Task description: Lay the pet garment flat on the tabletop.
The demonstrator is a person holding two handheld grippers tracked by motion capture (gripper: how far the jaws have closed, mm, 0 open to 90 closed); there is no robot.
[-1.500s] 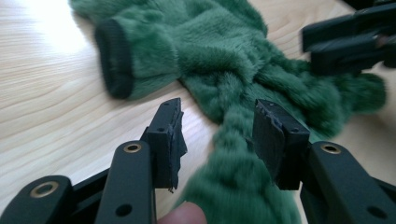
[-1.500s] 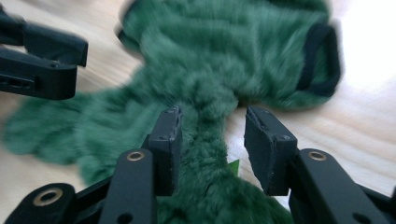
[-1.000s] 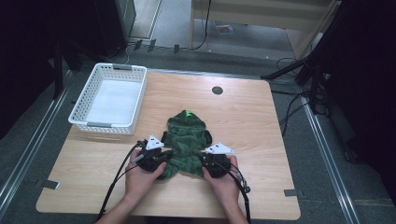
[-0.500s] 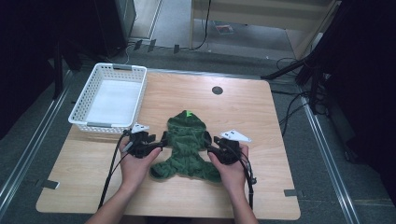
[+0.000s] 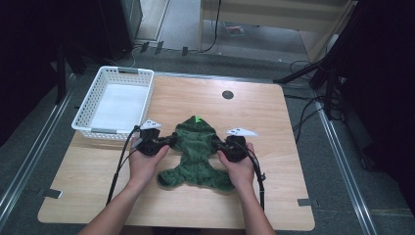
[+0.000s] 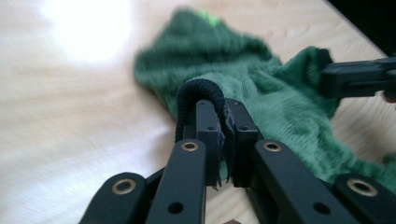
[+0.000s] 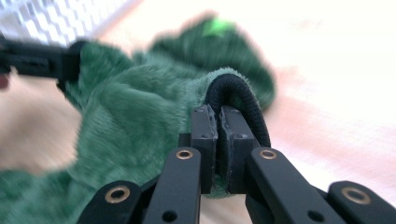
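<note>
Left claw (image 5: 169,140) pinched tight on one black cuff (image 6: 198,95) of the green garment (image 5: 198,154); right claw (image 5: 218,143) likewise on the other cuff (image 7: 238,93). I count two claws, one garment mid-desk (image 5: 274,122), one white basket (image 5: 115,100) beyond, far left. Since half a second ago, both claws have moved inward onto the sleeves.

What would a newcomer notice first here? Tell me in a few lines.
The fuzzy green garment lies spread at the table's near middle, a bright green tag at its top. On either side of it, the left hand-held gripper and right hand-held gripper are each clamped on a black cuff. A white basket sits at the table's far left corner.
</note>
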